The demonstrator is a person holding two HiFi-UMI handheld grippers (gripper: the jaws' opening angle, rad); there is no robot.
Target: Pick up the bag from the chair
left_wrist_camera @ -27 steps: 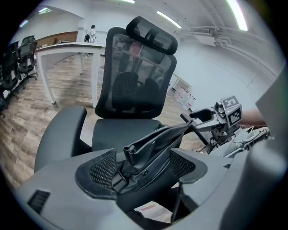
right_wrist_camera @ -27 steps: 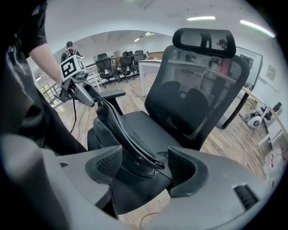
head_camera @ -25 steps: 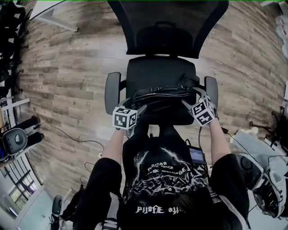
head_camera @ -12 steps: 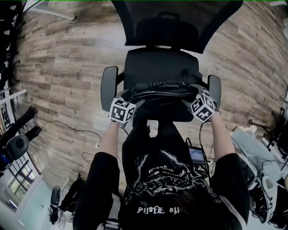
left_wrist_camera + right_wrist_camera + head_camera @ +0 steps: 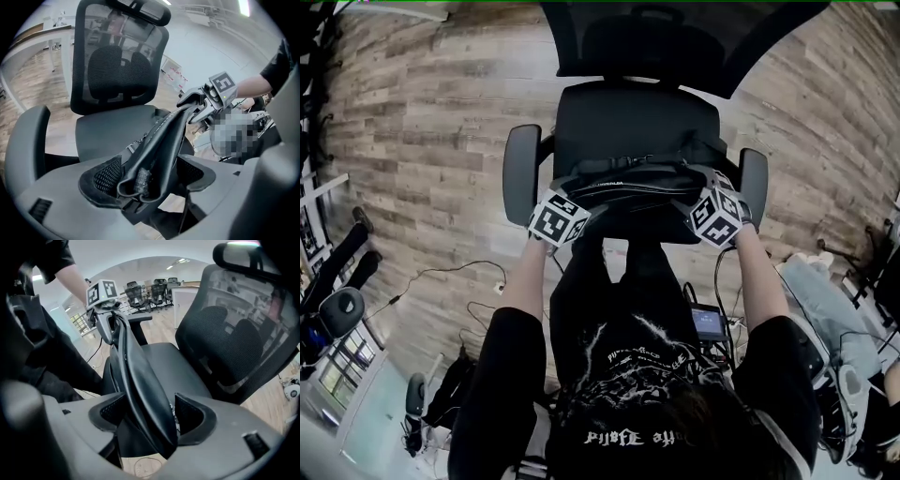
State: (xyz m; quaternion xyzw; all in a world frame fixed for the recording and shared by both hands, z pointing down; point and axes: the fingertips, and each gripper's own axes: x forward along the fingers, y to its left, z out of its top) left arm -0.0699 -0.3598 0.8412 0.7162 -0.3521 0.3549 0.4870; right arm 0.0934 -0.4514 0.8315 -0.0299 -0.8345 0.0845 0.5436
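Over the chair seat (image 5: 637, 122), left tongs (image 5: 149, 180) and right tongs (image 5: 150, 418) each clamp one end of the bag (image 5: 637, 189).

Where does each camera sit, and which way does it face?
Head view: on the person's head, facing down at chair and bag; torso, arms show.
Left gripper view: on the left hand-held gripper, facing the right hand-held gripper along the bag; own jaws shut on it.
Right gripper view: the reverse, facing the left one; jaws likewise.
Shared: bag and chair.
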